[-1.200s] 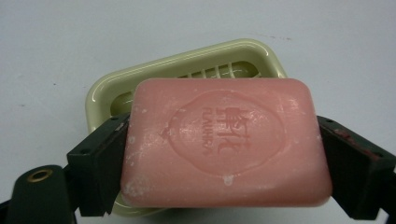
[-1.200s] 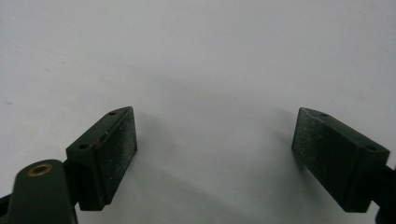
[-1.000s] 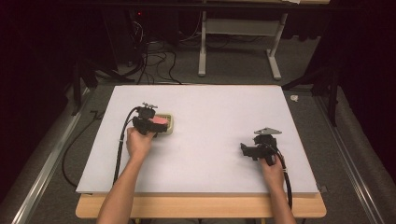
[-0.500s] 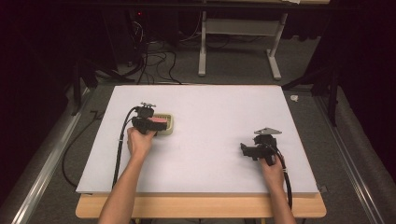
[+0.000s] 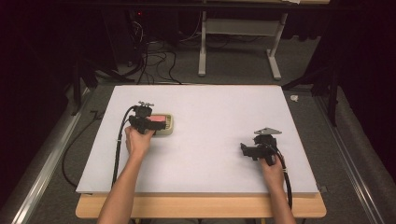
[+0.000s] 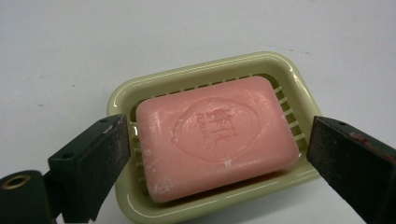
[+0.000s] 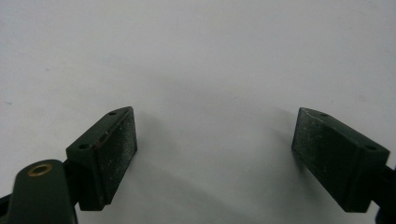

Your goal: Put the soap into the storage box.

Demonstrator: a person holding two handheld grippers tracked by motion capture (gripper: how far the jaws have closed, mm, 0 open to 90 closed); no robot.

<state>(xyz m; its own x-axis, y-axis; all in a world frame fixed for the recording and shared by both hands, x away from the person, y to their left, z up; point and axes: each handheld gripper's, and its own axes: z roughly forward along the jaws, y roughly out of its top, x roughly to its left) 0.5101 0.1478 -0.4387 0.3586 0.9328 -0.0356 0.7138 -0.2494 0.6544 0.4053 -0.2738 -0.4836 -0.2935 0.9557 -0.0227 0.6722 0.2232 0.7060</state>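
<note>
While held over left part of white worktop (image 5: 205,140), left tongs (image 6: 219,154) spread wide, one jaw each side of pink soap (image 6: 217,135), not squeezing it. Soap lying flat in pale green dish (image 6: 280,70), stamped mark facing up. Dish sitting on worktop, just ahead of left hand (image 5: 137,140). Right tongs (image 7: 215,154) also wide, holding nothing, low over bare worktop on right side, well apart from dish.

- Left gripper (image 5: 148,122) sits over a pink soap (image 5: 158,119) in a pale green dish (image 5: 167,126).
- Right gripper (image 5: 247,150) rests well apart on the white table (image 5: 210,140).
</note>
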